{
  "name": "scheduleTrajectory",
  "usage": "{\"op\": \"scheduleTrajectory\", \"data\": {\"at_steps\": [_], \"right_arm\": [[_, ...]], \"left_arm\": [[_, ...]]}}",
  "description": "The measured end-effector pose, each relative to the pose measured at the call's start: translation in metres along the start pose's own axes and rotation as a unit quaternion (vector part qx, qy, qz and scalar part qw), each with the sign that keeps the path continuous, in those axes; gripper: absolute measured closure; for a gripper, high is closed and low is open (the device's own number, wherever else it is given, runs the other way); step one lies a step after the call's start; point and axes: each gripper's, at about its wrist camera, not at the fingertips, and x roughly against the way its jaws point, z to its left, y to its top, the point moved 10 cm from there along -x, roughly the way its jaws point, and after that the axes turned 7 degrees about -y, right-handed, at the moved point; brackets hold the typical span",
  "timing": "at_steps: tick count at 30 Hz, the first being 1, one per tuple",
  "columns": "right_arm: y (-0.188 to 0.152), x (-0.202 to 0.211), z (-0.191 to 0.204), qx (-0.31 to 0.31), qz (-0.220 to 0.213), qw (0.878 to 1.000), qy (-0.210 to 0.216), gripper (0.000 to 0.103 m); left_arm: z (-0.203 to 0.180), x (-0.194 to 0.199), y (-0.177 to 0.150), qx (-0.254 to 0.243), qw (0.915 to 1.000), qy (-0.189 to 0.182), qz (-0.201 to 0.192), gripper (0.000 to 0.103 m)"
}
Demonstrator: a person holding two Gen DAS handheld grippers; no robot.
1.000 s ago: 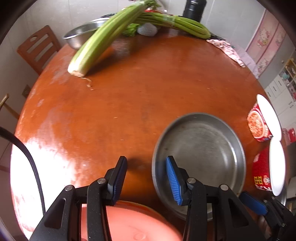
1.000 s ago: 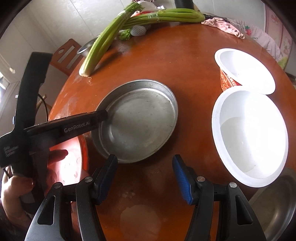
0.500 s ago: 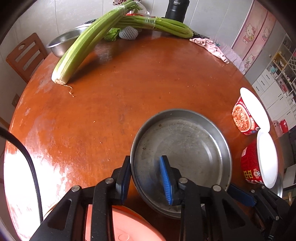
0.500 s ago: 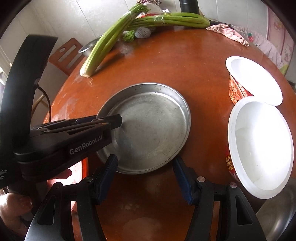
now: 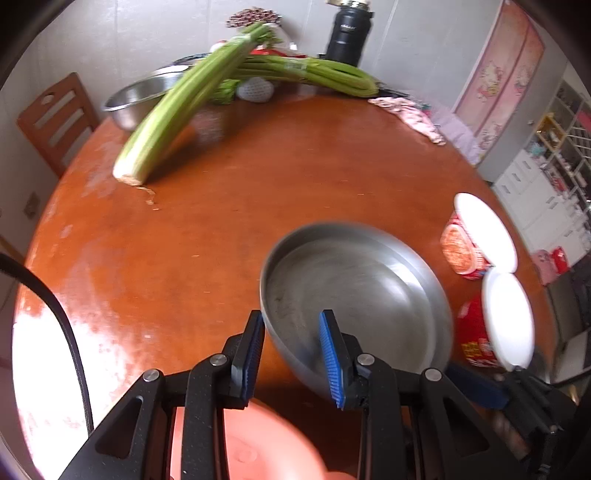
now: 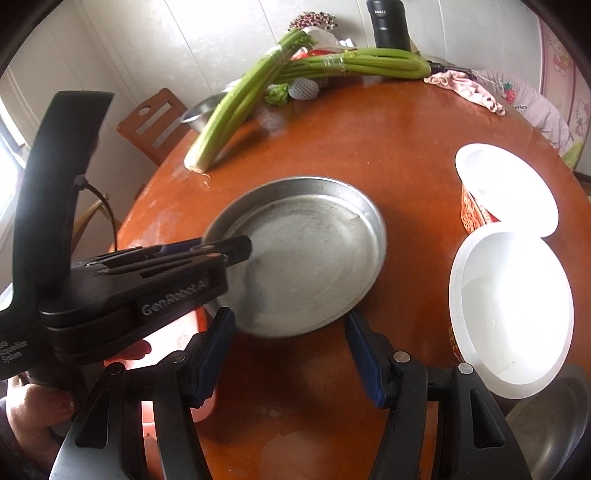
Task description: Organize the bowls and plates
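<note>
A round steel plate (image 5: pixel 362 288) is held by its near rim in my left gripper (image 5: pixel 291 354), tilted and lifted off the orange table (image 5: pixel 221 206). It also shows in the right wrist view (image 6: pixel 306 258), with the left gripper (image 6: pixel 221 247) clamped on its left rim. My right gripper (image 6: pixel 291 354) is open and empty, just in front of the plate. A pink plate (image 5: pixel 251 446) lies under the left gripper at the table's near edge. A steel bowl (image 5: pixel 140 99) stands at the far left.
Two instant noodle cups (image 6: pixel 506 188) (image 6: pixel 509 310) with white lids stand at the right. Celery bunches (image 5: pixel 181 110) lie across the far side, near a black flask (image 5: pixel 347 33) and a pink cloth (image 5: pixel 410 114). Another steel bowl (image 6: pixel 554 428) is at the near right. A wooden chair (image 5: pixel 55 118) stands left.
My left gripper moved over the steel plate's rim, closed on it and raised it so it tilts. My right gripper stayed open near the plate.
</note>
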Motion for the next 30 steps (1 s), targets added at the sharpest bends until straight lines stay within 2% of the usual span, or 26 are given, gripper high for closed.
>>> {"op": "scheduleTrajectory", "data": {"at_steps": [2,4,6,9,16,18,19,23,30], "right_arm": [[0.0,0.003,0.006,0.011,-0.004,1.0,0.004,0.041],[-0.001,0.003,0.009,0.023,-0.003,1.0,-0.006,0.041],[-0.004,0.002,0.008,0.017,0.002,1.0,0.0,0.041],[-0.007,0.001,0.001,0.002,0.007,1.0,-0.007,0.041],[-0.011,-0.007,-0.017,-0.038,0.028,0.999,-0.023,0.041],[-0.013,-0.009,-0.021,-0.046,0.034,0.998,-0.03,0.041],[-0.014,-0.011,-0.023,-0.049,0.038,0.997,-0.035,0.041],[-0.016,-0.016,-0.031,-0.06,0.047,0.996,-0.052,0.041],[-0.014,-0.02,-0.029,-0.057,0.047,0.996,-0.054,0.041]], "left_arm": [[-0.008,0.001,-0.001,-0.009,1.0,-0.002,-0.001,0.072],[-0.009,-0.003,-0.002,-0.016,0.9997,0.018,0.006,0.072],[-0.006,-0.008,-0.002,-0.011,0.9997,0.021,0.012,0.072],[0.006,-0.016,-0.003,-0.002,0.9986,0.047,0.024,0.072],[0.016,-0.031,0.001,0.01,0.998,0.051,0.037,0.072],[0.018,-0.035,0.0,0.005,0.9971,0.064,0.042,0.072],[0.02,-0.035,0.001,-0.002,0.996,0.079,0.042,0.071],[0.027,-0.033,0.001,-0.004,0.9949,0.092,0.042,0.071],[0.058,-0.023,0.0,0.03,0.9942,0.096,0.036,0.071]]}}
